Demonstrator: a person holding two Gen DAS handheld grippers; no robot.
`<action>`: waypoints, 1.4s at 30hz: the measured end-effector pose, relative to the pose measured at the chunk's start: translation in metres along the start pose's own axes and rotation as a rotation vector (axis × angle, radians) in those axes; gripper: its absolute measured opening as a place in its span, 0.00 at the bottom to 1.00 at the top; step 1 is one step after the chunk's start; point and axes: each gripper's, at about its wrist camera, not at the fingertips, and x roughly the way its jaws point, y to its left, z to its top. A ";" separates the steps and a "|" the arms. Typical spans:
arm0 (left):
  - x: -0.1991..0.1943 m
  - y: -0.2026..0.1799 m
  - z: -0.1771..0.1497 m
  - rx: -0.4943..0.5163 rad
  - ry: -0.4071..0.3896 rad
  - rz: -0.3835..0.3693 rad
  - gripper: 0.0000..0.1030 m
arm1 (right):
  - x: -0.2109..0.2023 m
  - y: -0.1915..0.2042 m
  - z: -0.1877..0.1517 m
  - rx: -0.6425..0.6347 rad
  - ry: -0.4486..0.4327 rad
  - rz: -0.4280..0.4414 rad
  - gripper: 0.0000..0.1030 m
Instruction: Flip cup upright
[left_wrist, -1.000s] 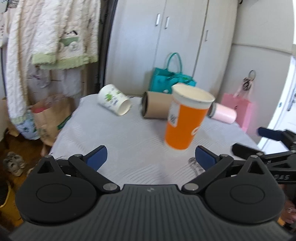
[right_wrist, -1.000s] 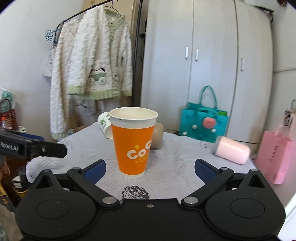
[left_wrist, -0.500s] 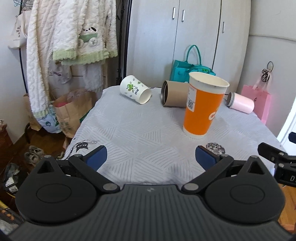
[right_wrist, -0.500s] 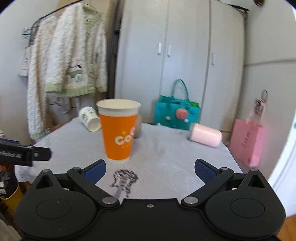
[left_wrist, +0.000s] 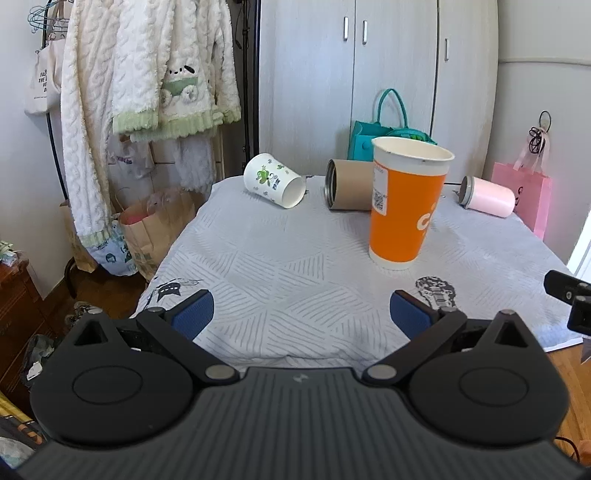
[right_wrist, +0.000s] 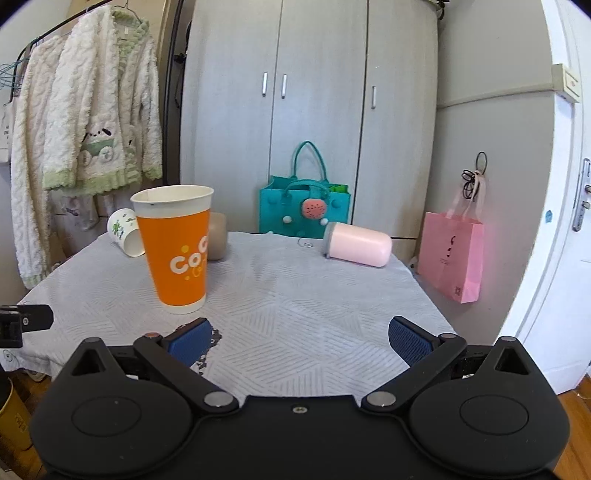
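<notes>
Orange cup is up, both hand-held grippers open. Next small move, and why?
Probably swing the left hand-held gripper toward the white floral cup. It lies on its side at the table's far left, mouth facing right, nearest that side. The orange cup already stands upright, and both the right hand-held gripper and the left are open and hold nothing.

Grey-clothed table (left_wrist: 280, 280) under four cups (left_wrist: 404, 206)

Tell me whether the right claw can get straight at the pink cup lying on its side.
Probably yes. The right claw is open and holds nothing, and bare tablecloth runs up to the pink cup; the orange cup stands off to the left.
</notes>
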 end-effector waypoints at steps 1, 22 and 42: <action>0.000 0.000 0.000 -0.008 0.003 -0.006 1.00 | -0.001 -0.002 0.000 0.008 0.003 0.000 1.00; -0.003 -0.001 -0.008 0.007 0.015 0.019 1.00 | -0.009 0.009 -0.001 0.029 -0.027 -0.046 1.00; -0.001 0.004 -0.009 0.008 -0.003 0.070 1.00 | -0.004 0.005 -0.003 0.034 -0.019 -0.062 1.00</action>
